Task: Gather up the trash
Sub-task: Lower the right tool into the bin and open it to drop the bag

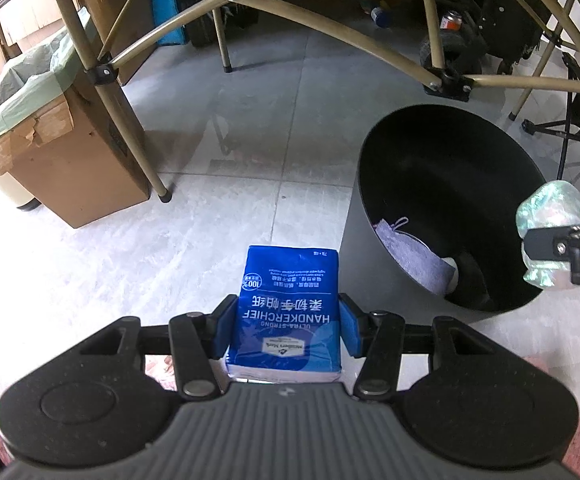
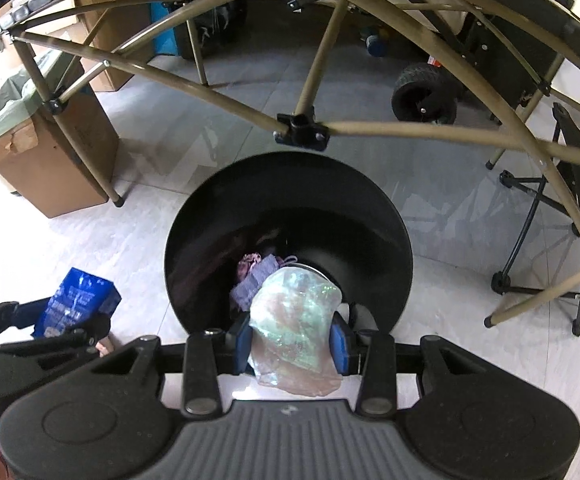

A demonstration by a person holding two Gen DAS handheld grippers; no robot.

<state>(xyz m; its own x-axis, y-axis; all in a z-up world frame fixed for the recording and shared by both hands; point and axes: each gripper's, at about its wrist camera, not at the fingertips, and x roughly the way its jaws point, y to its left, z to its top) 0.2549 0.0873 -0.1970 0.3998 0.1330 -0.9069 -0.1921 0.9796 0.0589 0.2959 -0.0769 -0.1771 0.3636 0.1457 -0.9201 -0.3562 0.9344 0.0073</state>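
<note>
My left gripper (image 1: 287, 326) is shut on a blue handkerchief pack (image 1: 287, 300) and holds it above the floor, left of the black trash bin (image 1: 374, 248). My right gripper (image 2: 293, 340) is shut on a crumpled shiny plastic wrapper (image 2: 294, 320) and holds it over the near rim of the bin (image 2: 193, 216). The wrapper also shows at the right edge of the left wrist view (image 1: 550, 216). Inside the bin lie a lilac cloth (image 2: 255, 280) and other scraps. The blue pack shows in the right wrist view (image 2: 75, 300) to the left of the bin.
A folding table's tan metal legs (image 2: 410, 128) arch just behind the bin. A cardboard box with a green bag liner (image 1: 49, 148) stands at the left. A black folding stool (image 2: 570, 240) is at the right. A wheeled cart (image 2: 426, 92) stands further back.
</note>
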